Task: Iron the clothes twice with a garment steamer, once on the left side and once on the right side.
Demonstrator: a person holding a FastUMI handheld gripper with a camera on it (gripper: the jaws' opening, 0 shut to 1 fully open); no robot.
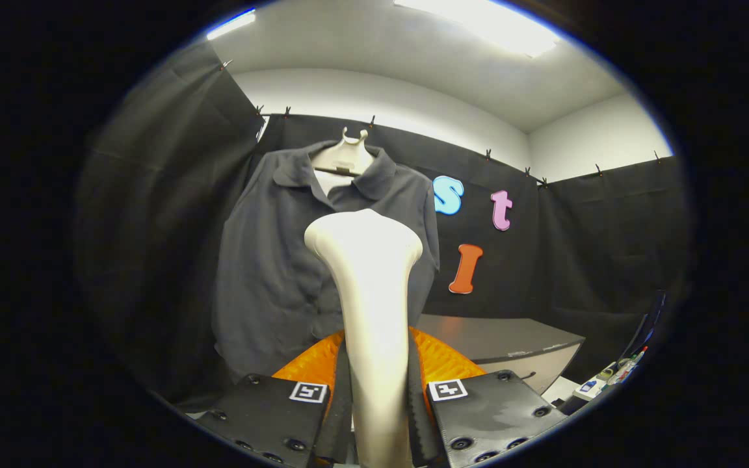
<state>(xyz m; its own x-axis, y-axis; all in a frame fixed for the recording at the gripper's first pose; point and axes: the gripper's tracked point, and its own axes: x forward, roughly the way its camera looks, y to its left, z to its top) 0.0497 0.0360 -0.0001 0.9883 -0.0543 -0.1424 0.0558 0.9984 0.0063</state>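
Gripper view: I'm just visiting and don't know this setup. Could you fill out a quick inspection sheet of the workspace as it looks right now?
Surface: a grey table stands beyond the fingers, beside the shirt.
Job's things: a white garment steamer held upright between the fingers; a dark grey collared shirt on a white hanger just beyond it.
Clutter: small items past the table's near corner, too small to identify.
Grippers: gripper fingers closed on the steamer's handle.
Cables: nothing seen.
Surroundings: black cloth booth wall, white ceiling with lit light panels.
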